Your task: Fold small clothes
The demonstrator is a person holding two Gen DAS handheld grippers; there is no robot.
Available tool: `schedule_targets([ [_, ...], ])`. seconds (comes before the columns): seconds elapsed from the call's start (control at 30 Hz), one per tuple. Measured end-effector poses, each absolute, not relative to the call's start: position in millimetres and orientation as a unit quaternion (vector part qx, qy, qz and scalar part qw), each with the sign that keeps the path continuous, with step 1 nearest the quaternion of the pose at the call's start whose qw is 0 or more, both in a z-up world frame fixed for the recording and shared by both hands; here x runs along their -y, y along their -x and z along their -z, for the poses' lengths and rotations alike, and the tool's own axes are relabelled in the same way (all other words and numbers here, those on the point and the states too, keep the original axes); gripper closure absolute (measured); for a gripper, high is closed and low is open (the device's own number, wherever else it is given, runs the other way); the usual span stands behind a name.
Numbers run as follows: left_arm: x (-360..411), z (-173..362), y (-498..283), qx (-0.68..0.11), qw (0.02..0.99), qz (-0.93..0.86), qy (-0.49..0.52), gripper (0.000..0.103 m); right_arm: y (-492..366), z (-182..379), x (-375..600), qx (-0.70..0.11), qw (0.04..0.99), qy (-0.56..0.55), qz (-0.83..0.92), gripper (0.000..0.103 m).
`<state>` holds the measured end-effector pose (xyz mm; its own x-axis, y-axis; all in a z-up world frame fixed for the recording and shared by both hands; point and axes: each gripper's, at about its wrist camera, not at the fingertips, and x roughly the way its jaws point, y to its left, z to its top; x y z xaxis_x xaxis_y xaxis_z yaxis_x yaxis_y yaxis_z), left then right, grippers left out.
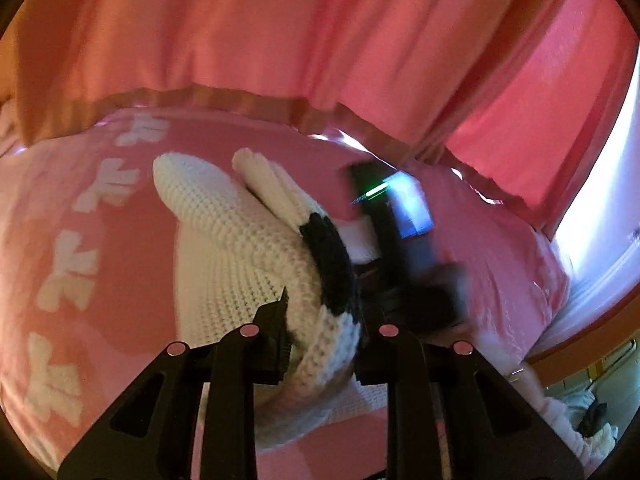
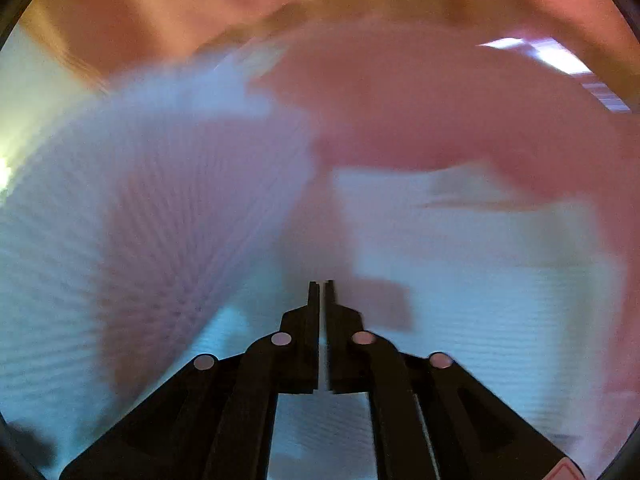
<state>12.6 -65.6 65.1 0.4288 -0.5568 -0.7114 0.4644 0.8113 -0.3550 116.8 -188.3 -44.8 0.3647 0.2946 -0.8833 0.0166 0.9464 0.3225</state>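
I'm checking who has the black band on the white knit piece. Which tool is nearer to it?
Left. The left tool has the black band of the knit garment between its fingers; the right tool, blurred, sits just beyond it.

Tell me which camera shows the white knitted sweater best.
The left wrist view: the sweater is sharp there, its knit ribs and black band visible, held in the left gripper. The right wrist view shows only a motion-blurred white knit.
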Motion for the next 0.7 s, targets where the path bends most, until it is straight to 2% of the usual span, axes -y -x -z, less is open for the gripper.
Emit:
schedule_targets([
  [0.13,103,-38,-14,-0.465,0.83,0.307,0.027,0.081,-86,11,263,-0.522,0.833,-0.181,-0.027,0.093],
  [0.23,130,-8,-11,-0.482,0.821,0.307,-0.011,0.073,-67,-2,281,-0.509,0.839,-0.19,-0.022,0.089],
  [0.27,135,0,-7,-0.482,0.82,0.307,-0.016,0.064,-62,-3,282,-0.508,0.839,-0.192,-0.025,0.085],
  [0.3,139,8,-2,-0.486,0.818,0.307,-0.02,0.055,-60,-2,284,-0.509,0.839,-0.193,-0.027,0.071],
  [0.33,139,13,5,-0.487,0.815,0.315,-0.013,0.051,-58,-1,284,-0.511,0.837,-0.191,-0.031,0.059],
  [0.4,132,11,20,-0.473,0.819,0.324,-0.003,0.032,-56,3,281,-0.514,0.837,-0.183,-0.038,0.052],
  [0.5,107,-2,51,-0.417,0.85,0.322,0.001,0.015,-54,14,273,-0.529,0.825,-0.186,-0.068,0.046],
  [0.7,86,16,80,-0.381,0.878,0.289,-0.04,0.013,-67,51,238,-0.576,0.78,-0.217,-0.114,0.044],
])
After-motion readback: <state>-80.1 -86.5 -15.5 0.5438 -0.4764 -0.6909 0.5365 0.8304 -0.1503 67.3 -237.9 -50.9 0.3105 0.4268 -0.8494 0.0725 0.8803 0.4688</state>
